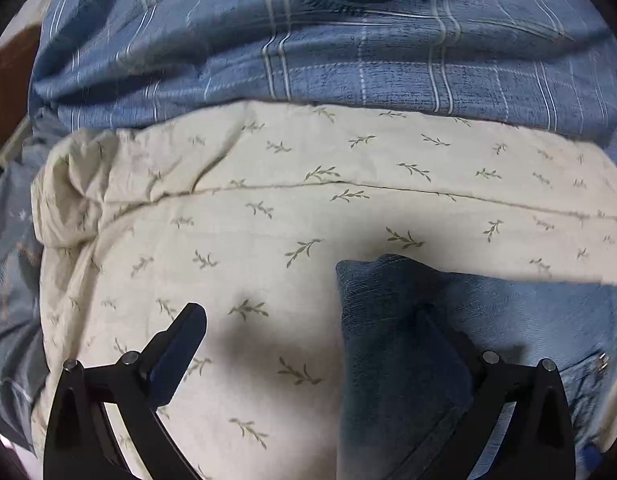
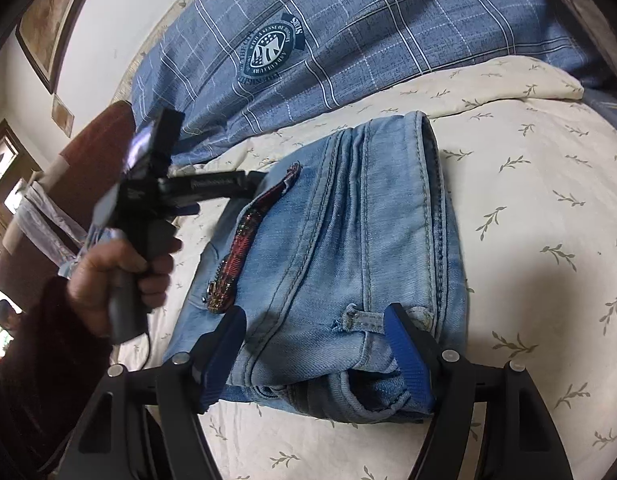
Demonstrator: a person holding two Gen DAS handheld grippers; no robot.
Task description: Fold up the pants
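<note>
Looking along the left gripper [image 1: 312, 332], the left wrist view shows its fingers spread wide; the finger at 7 o'clock hovers over the cream leaf-print sheet [image 1: 236, 216], while the finger at 5 o'clock is partly hidden against the folded denim pants [image 1: 448, 320], which fill the 4 to 5 o'clock part of the frame. Nothing sits between the fingers but sheet and the edge of the denim. A blue plaid duvet [image 1: 308, 52] with a round crest lies bunched across 12 o'clock. Turning to the right wrist view, the right gripper [image 2: 314, 332] is also spread open, its blue-padded fingers flanking the near waistband end of the pants [image 2: 348, 232], which lie folded into a compact stack at frame centre on the sheet [image 2: 528, 220]. At 9 o'clock the person's hand [image 2: 120, 272] grasps the left gripper's handle [image 2: 172, 188] beside the pants' left edge. The duvet [image 2: 348, 20] lies at 12 o'clock.
</note>
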